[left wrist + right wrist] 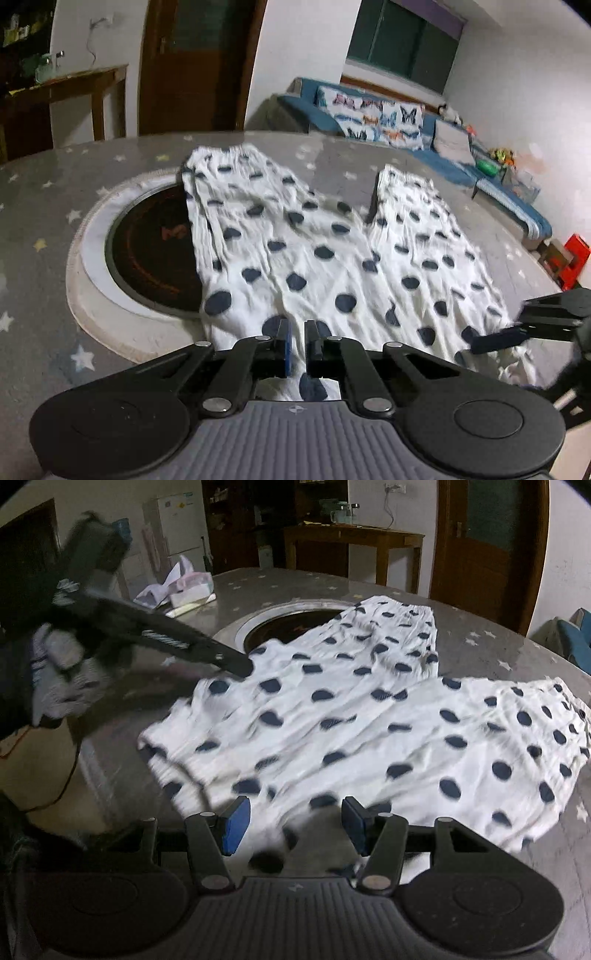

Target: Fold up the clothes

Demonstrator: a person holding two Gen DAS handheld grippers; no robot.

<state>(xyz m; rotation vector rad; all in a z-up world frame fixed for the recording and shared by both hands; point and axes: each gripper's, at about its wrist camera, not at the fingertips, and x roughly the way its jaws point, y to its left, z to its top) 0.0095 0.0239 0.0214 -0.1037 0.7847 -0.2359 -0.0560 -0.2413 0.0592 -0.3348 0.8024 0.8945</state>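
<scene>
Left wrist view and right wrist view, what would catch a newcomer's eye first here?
The white trousers with dark blue polka dots spread flat across the grey star-patterned tablecloth, legs pointing away. Beside them, a round black hotplate sits sunk in the table, partly under one trouser leg. The left gripper is shut on the near edge of the trousers, while the right gripper hovers open.

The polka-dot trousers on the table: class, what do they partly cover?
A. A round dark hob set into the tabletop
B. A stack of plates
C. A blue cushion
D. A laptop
A: one leg of the white polka-dot trousers lies over the edge of the round dark hob sunk into the star-patterned table.
</scene>
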